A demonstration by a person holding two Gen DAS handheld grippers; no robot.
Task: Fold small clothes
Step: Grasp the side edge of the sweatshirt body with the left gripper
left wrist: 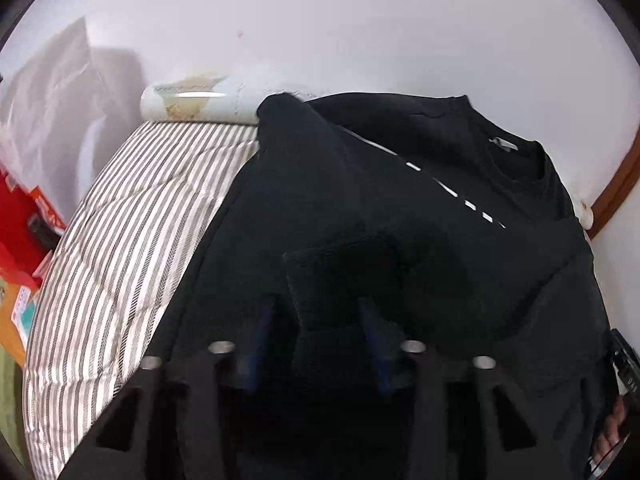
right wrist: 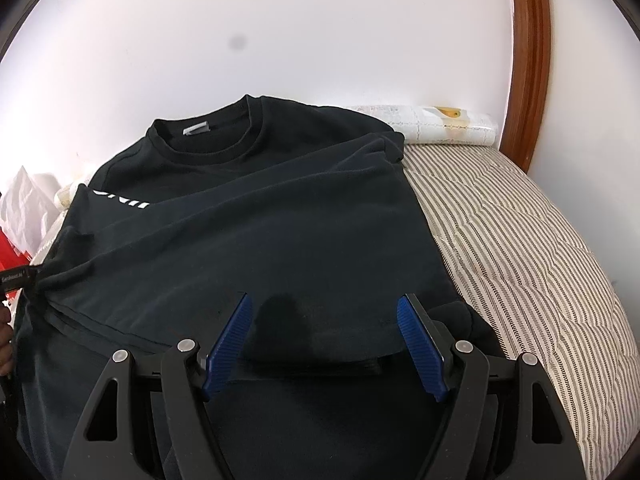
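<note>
A black T-shirt [left wrist: 400, 200] with white lettering [right wrist: 120, 199] lies spread on a striped bed, its neck [right wrist: 208, 136] toward the wall. My left gripper [left wrist: 316, 336] is over the shirt's side, and a raised flap of black cloth [left wrist: 340, 280] stands pinched between its blue pads [left wrist: 256, 332]. In the right wrist view that gripper [right wrist: 14, 278] shows at the far left with the cloth bunched toward it. My right gripper [right wrist: 324, 340] hovers open over the shirt's lower part, its blue pads [right wrist: 228, 344] wide apart above a dark fold.
The striped quilt [right wrist: 520, 240] shows bare beside the shirt. A white paper roll [right wrist: 440, 124] lies against the wall. A brown wooden frame [right wrist: 528, 60] rises at the bed's end. Red boxes [left wrist: 20, 216] and a clear plastic bag [left wrist: 48, 100] sit off the bed's side.
</note>
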